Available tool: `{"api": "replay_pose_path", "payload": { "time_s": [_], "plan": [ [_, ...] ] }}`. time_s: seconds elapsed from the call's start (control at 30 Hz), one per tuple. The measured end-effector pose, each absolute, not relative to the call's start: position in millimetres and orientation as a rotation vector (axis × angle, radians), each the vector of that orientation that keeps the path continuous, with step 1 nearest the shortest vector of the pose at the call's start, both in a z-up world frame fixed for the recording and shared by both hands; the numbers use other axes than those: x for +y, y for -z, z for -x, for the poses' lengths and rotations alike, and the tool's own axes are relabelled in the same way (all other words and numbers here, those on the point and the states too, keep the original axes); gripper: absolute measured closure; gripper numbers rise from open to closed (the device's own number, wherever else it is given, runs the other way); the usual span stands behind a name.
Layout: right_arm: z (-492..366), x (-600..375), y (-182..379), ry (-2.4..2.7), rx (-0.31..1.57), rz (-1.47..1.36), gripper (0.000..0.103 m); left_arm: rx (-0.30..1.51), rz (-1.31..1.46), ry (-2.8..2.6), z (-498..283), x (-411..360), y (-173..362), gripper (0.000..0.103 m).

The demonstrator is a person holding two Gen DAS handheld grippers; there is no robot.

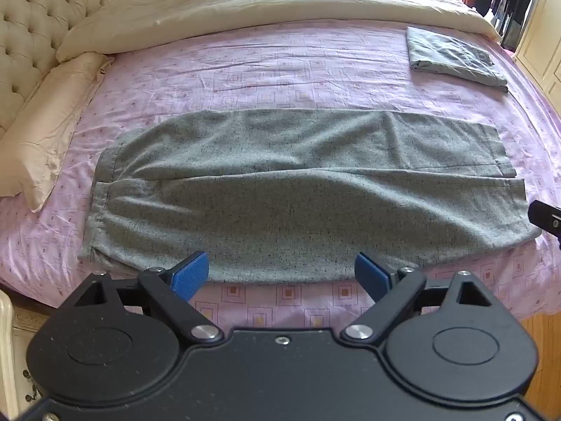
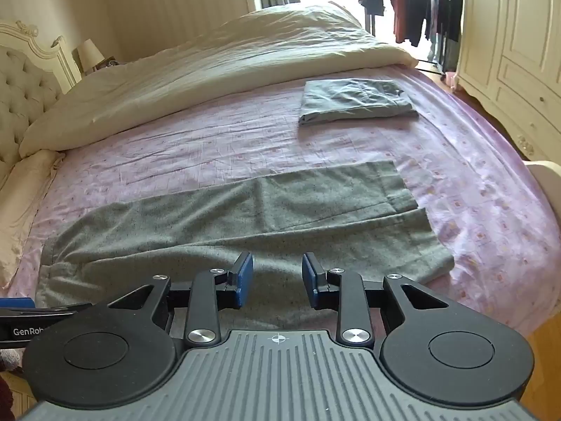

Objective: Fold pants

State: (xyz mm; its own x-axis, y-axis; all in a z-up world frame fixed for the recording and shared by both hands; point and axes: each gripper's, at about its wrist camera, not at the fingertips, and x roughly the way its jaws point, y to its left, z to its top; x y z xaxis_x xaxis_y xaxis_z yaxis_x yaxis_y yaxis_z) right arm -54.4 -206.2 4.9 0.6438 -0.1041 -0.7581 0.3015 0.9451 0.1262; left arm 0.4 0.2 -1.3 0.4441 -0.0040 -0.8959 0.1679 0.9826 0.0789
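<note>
Grey speckled pants [image 1: 280,189] lie flat across the pink bed sheet [image 1: 280,70], folded lengthwise, waistband at the left, leg hems at the right. They also show in the right wrist view [image 2: 228,224]. My left gripper [image 1: 282,275] is open and empty, hovering at the near edge of the pants, at their middle. My right gripper [image 2: 277,279] is open and empty above the near edge of the pants, toward the hem end. A black part of it shows at the right edge of the left wrist view [image 1: 547,219].
A folded grey garment [image 1: 455,58] lies at the far right of the bed; it also shows in the right wrist view [image 2: 354,101]. A cream duvet [image 1: 263,3] covers the far side. A pillow [image 1: 45,129] lies at the left by the tufted headboard [image 1: 31,21]. A wardrobe [image 2: 508,52] stands at the right.
</note>
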Motion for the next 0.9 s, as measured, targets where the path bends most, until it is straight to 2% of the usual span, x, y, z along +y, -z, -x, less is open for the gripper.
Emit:
{"api": "replay_pose_path", "payload": {
  "time_s": [0.57,0.9],
  "plan": [
    [63.4,-173.6,-13.3,0.281,0.804,-0.167,0.073,1.084,-0.149,0.120,10.1,-1.2,-1.2,0.017],
    [56.5,-184.1,-1.5,0.232,0.911,-0.264,0.073,1.070,-0.143,0.125,12.8,-4.9,-0.4,0.017]
  ]
}}
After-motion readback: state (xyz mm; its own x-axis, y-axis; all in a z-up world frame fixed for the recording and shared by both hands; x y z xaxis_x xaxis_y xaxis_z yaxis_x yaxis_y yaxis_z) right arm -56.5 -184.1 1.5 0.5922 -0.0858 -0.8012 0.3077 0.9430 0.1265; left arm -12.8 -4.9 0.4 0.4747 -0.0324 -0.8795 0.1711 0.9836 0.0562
